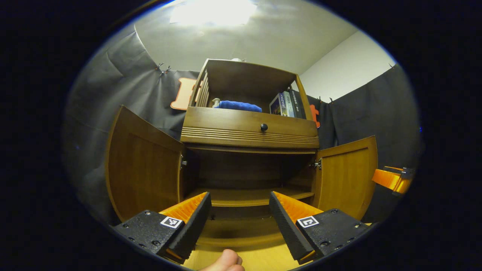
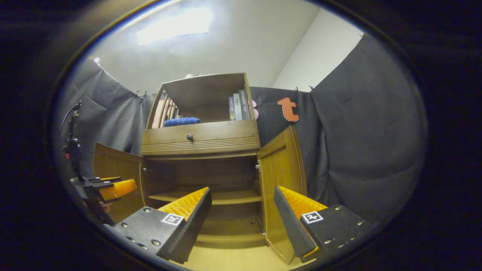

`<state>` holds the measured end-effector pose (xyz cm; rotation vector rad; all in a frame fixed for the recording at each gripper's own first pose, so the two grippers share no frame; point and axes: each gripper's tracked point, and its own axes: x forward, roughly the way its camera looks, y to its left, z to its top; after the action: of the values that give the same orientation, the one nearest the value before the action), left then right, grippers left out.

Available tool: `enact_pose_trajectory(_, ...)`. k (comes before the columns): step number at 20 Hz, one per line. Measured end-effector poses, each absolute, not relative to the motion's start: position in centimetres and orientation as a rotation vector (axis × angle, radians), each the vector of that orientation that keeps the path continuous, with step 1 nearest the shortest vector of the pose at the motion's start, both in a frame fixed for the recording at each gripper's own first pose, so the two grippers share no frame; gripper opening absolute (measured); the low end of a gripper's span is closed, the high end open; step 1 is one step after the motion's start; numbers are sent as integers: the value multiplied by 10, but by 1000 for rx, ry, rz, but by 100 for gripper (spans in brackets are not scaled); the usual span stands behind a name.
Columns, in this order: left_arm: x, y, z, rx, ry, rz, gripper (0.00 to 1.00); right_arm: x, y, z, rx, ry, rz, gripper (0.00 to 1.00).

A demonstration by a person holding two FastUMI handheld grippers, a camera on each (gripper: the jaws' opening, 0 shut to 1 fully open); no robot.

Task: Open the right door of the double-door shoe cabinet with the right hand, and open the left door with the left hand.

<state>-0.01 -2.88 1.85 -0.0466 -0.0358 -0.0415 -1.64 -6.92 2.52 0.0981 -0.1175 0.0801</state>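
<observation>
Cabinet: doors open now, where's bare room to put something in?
The lower shelf and the cabinet floor under it, between the left door and right door, look bare. The top nook is crowded: towel left, books right.

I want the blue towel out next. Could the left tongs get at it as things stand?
Probably yes. The towel lies in the open top shelf above the drawer, with nothing in front of it. The left tongs are open but low, so they must rise.

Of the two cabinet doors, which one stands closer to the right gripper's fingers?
The right door: in the right gripper view it stands open beside the right gripper, while the left door is swung out farther off.
</observation>
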Motion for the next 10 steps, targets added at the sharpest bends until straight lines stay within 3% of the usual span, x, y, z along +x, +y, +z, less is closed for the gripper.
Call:
enact_pose_trajectory(4,29,-35,-1,-53,-5,-48,92,1,-66,30,27,-118,34,100)
enact_pose_trajectory(10,61,-26,-27,-22,41,-13,92,34,-30,11,31,-87,88,95)
